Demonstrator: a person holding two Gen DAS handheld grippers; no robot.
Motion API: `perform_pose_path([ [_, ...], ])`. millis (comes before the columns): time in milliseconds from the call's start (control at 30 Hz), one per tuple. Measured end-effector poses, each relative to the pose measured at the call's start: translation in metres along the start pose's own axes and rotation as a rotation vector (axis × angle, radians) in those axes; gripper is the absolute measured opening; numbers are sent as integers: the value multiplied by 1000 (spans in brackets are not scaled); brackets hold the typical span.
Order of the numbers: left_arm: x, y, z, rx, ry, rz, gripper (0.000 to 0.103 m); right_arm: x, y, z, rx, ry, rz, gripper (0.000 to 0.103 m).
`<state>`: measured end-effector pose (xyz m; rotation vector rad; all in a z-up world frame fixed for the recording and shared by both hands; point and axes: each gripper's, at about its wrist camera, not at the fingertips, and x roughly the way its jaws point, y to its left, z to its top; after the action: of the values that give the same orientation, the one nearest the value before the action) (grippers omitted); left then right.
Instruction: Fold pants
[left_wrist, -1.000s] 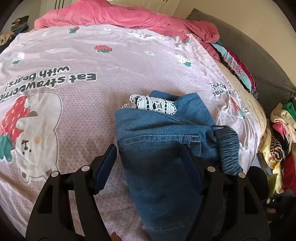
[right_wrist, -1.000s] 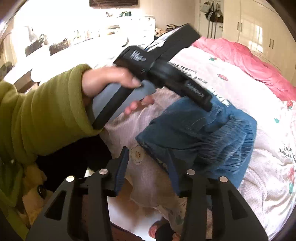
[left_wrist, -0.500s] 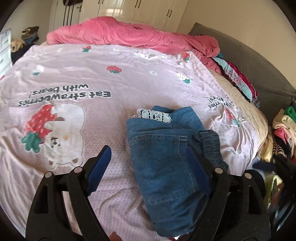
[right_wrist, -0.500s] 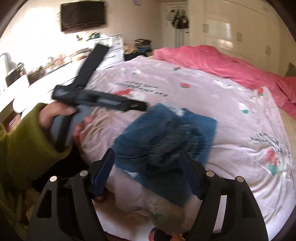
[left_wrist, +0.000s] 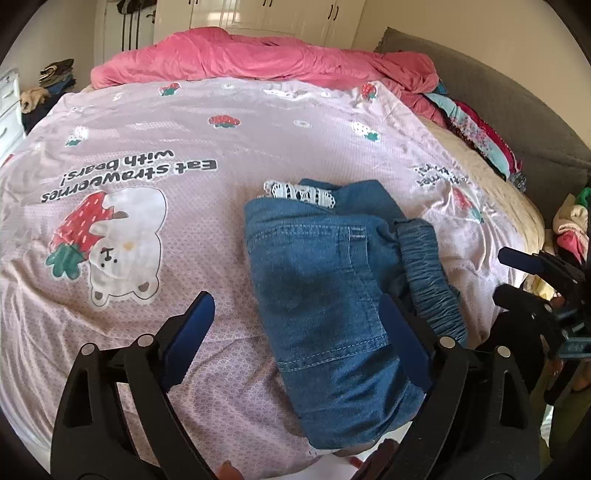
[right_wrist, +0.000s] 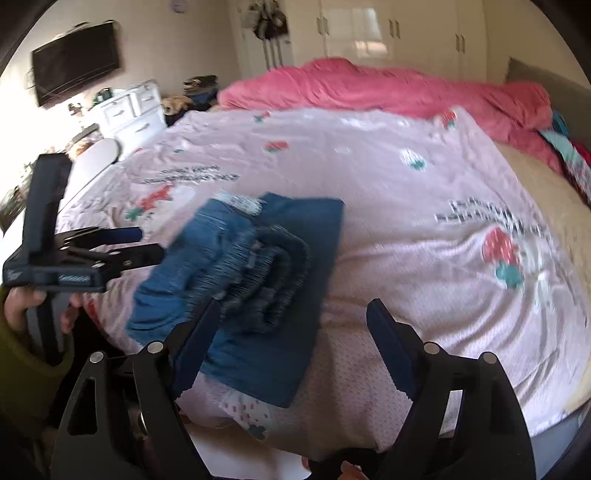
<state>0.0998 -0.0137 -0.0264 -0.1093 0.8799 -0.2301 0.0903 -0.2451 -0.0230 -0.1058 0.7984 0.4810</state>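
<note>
Blue denim pants (left_wrist: 325, 295) lie folded in a compact bundle near the front edge of the bed, with white lace trim (left_wrist: 299, 192) at the far end and the gathered waistband (left_wrist: 428, 273) on the right. My left gripper (left_wrist: 295, 332) is open and empty, above and in front of the bundle. My right gripper (right_wrist: 291, 339) is open and empty, over the bundle's (right_wrist: 258, 280) near right side. The right gripper also shows at the right edge of the left wrist view (left_wrist: 532, 273). The left gripper shows in the right wrist view (right_wrist: 136, 243), held by a hand in a green sleeve.
The bed has a pink strawberry-print cover (left_wrist: 147, 140). A pink duvet (left_wrist: 266, 55) is heaped at the far end. Clothes (left_wrist: 480, 136) pile along the grey headboard (left_wrist: 509, 110) on the right. A white dresser (right_wrist: 129, 110) and a wall TV (right_wrist: 74, 62) stand left of the bed.
Both grippers have pulled back and up from the pants. The right gripper has swung right, so it faces the bed. The folded bundle lies still.
</note>
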Motion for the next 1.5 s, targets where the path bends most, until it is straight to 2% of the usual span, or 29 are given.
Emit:
perform_pose_path([
  [367,21,2,-9,-13,62,-21,84,35,-26,-1,138,88,52,80],
  [467,29,6,-12,-34,81,-39,84,44,-27,2,152,103,91,69],
  [533,31,7,-13,-38,82,-57,76,51,-26,5,160,116,132,61],
  [600,35,7,-14,-55,93,-101,56,60,-26,8,173,140,162,60],
  [667,39,7,-14,-60,101,-120,52,69,-27,10,185,162,170,59],
  [767,40,7,-14,-72,101,-126,52,82,-33,12,227,177,213,57],
  [867,44,10,-12,-94,103,-140,52,90,-36,17,236,176,243,54],
  [933,46,12,-12,-116,102,-153,53,93,-33,21,217,164,265,40],
  [1000,49,14,-11,-135,102,-160,54,93,-29,23,189,162,283,34],
  [1133,52,12,-8,-133,98,-156,52,95,-32,22,196,155,306,33],
  [1233,53,10,-6,-142,93,-158,42,101,-35,21,214,153,323,33],
  [1300,50,6,-6,-136,80,-156,36,100,-32,22,194,143,324,27],
  [1400,37,1,-3,-129,53,-167,32,85,-23,23,142,97,308,22],
  [1500,23,-5,4,-120,25,-179,32,67,-14,28,121,41,337,21],
])
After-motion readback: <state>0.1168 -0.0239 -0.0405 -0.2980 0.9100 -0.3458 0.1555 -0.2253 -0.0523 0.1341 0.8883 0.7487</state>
